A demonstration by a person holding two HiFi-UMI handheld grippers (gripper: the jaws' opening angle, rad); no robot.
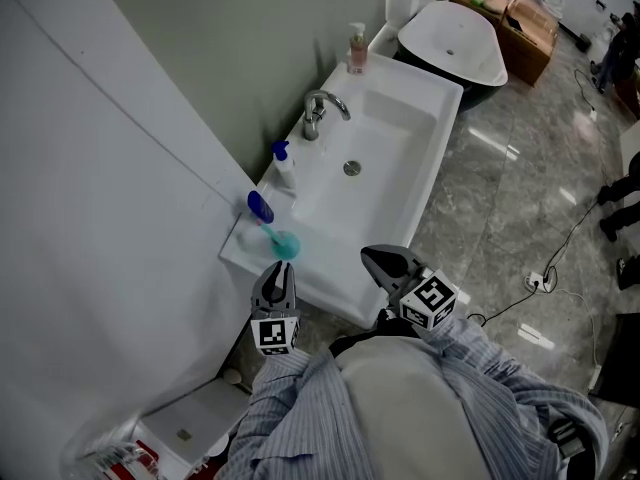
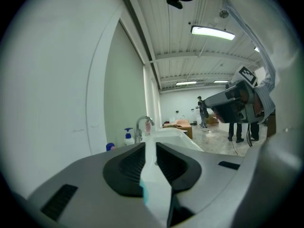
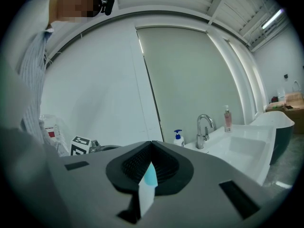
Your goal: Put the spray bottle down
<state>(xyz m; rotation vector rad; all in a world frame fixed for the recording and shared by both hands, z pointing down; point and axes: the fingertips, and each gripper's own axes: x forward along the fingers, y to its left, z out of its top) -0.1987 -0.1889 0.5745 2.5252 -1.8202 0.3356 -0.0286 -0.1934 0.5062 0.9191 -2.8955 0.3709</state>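
The spray bottle [image 1: 268, 223], blue head and teal body, lies on the near left corner of the white sink [image 1: 400, 158], close to the wall. My left gripper [image 1: 277, 268] hovers just in front of its teal end. In the left gripper view its jaws [image 2: 150, 144] stand a narrow slit apart, nothing pressed between them. The sink shows through the slit, with a teal patch low in it, and the bottle's blue head [image 2: 110, 147] peeks past the left jaw. My right gripper [image 1: 385, 258] is off the sink's front edge, its jaws [image 3: 151, 144] shut and holding nothing.
A white pump bottle [image 1: 285, 168] stands on the rim by the faucet [image 1: 322, 108]; a pink soap bottle [image 1: 356, 48] is at the far corner. A bathtub [image 1: 455, 38] and cardboard boxes [image 1: 530, 28] lie beyond. Cables [image 1: 540, 278] cross the floor. People [image 2: 237, 127] stand far off.
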